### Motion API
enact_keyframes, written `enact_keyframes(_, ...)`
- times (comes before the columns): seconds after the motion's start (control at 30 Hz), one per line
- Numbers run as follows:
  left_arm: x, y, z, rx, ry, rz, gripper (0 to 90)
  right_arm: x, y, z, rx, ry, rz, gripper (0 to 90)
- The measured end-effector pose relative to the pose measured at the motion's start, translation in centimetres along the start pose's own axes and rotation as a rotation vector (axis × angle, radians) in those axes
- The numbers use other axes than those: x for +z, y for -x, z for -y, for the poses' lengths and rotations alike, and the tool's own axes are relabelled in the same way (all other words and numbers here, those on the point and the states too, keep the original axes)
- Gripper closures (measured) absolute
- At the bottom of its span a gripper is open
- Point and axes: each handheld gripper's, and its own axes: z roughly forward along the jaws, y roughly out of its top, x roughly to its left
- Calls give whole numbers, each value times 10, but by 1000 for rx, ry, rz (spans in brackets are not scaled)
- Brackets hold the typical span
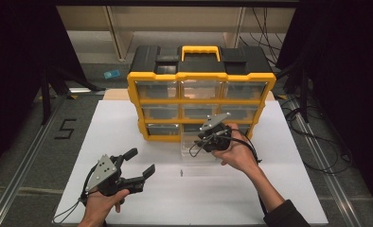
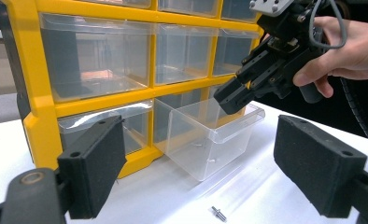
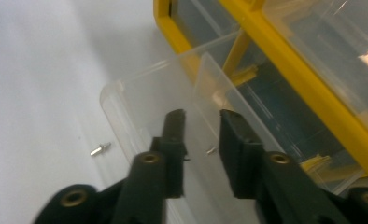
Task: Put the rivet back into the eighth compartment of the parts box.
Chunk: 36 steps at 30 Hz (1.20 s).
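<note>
A yellow-and-black organizer cabinet [image 1: 201, 75] with clear drawers stands at the back of the white table [image 1: 128, 123]. Its bottom-middle clear drawer [image 1: 192, 152] [image 2: 210, 140] is pulled out onto the table. My right gripper [image 1: 206, 139] [image 3: 201, 116] hangs over this drawer's right side, jaws a narrow gap apart with nothing pinched. A small screw [image 3: 211, 150] shows through the plastic inside the drawer. Another screw [image 1: 181, 171] [image 2: 218, 213] [image 3: 99, 149] lies on the table in front of the drawer. My left gripper [image 1: 139, 161] [image 2: 205, 168] rests wide open and empty, left of that screw.
The cabinet's other drawers [image 2: 98, 60] are pushed in and look empty. Cables [image 1: 317, 142] trail on the floor to the right. A metal rail [image 1: 28, 156] runs along the floor left of the table.
</note>
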Motion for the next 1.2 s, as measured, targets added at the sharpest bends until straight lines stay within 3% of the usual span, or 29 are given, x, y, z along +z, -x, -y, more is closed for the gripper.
enact_keyframes(0.17,0,0,0,1,0,2,166,-7,-9,-8,-39,27,0,556)
enact_keyframes(0.33,0,0,0,1,0,1,167,-7,-23,-16,-73,39,-47,439)
enact_keyframes(0.43,0,0,0,0,1,-1,167,-6,-32,-20,-97,38,-102,396)
enact_keyframes(0.6,-1,0,-1,2,4,0,166,-3,-44,-23,-117,26,-136,340)
enact_keyframes(0.93,-1,0,-1,4,5,-1,167,11,-66,-22,-140,-28,-187,328)
enact_keyframes(1.2,-1,0,-1,5,6,-1,166,26,-73,-15,-115,-105,-186,340)
